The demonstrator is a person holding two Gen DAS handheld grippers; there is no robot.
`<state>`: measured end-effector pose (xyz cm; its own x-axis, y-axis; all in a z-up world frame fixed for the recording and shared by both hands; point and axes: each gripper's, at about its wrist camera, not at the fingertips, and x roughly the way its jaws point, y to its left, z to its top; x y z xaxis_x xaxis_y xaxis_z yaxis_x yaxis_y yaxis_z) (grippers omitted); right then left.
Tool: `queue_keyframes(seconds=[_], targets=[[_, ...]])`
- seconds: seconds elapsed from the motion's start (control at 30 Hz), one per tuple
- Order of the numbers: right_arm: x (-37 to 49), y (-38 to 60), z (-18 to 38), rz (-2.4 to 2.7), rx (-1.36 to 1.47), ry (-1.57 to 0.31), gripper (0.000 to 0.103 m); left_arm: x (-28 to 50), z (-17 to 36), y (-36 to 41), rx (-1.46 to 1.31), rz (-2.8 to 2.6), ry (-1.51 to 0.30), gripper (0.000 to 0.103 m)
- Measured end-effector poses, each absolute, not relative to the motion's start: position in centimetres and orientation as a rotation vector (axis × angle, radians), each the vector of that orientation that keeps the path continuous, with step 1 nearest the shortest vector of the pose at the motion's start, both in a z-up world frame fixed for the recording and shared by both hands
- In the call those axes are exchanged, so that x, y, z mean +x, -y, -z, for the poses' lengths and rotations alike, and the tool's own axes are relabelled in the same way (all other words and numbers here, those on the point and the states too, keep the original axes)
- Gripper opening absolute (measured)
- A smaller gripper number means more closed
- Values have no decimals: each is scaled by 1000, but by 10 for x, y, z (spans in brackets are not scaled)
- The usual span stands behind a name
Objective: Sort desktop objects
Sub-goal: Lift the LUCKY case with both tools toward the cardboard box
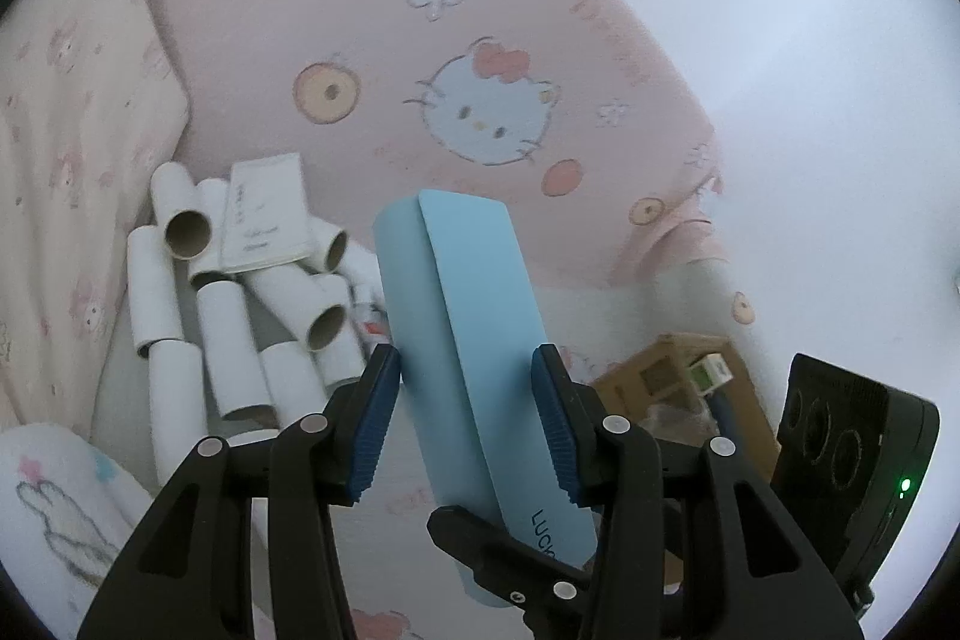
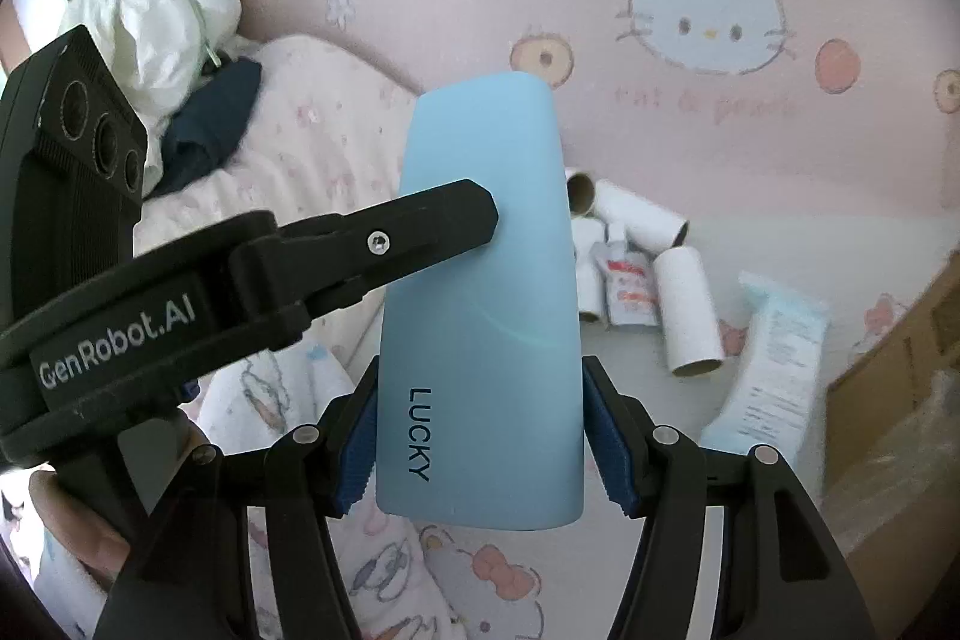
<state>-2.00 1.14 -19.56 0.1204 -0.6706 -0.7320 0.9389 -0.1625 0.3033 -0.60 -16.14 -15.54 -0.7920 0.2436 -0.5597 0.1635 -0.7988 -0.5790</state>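
A light blue case printed "LUCKY" is held up over the bed by both grippers. In the left wrist view my left gripper is shut on it, its blue pads pressing on the case's two long sides. One black finger of the right gripper reaches over the case's near end. In the right wrist view the same case stands between the pads of my right gripper, which is shut on its lettered end. A finger of the left gripper lies across its face.
Several white cardboard tubes lie heaped on the sheet, with a white card and a small sachet. A tissue pack lies beside a cardboard box. A pink cartoon blanket spreads behind. A hand grips the left tool.
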Motion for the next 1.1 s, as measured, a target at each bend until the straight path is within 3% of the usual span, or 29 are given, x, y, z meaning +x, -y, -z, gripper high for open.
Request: queue_keyframes(seconds=[0.33,1.1], targets=[[-52,-79,168,1576,954,-189,59,-20,123,99,-975,-2682,868,54],[-182,-218,117,1934,923,-66,59,-97,64,-108,-869,-2405,554,56]])
